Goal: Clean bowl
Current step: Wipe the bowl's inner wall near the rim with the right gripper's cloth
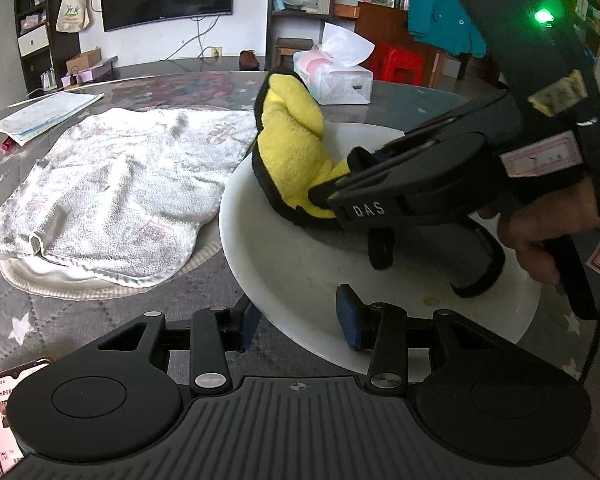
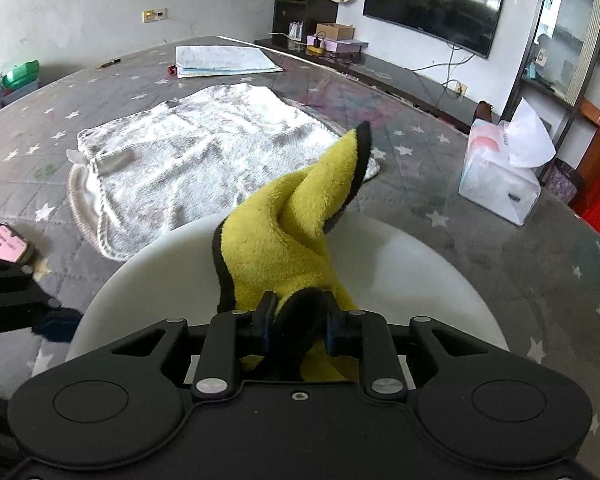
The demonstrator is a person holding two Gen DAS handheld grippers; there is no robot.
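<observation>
A wide white bowl [image 1: 300,264] sits on the grey star-patterned table; it also shows in the right wrist view [image 2: 412,264]. My left gripper [image 1: 300,326] is shut on the bowl's near rim, one blue pad inside and one outside. My right gripper [image 2: 298,326] is shut on a yellow cloth with black edging [image 2: 284,248] and holds it inside the bowl. In the left wrist view the right gripper [image 1: 320,196] reaches in from the right with the cloth [image 1: 292,148] standing up over the bowl's far side.
A white towel [image 1: 116,184] lies spread over a flat mat left of the bowl. A tissue box [image 1: 336,76] stands behind the bowl. Papers [image 2: 220,60] lie at the far table edge. A phone [image 2: 4,246] lies near my left gripper.
</observation>
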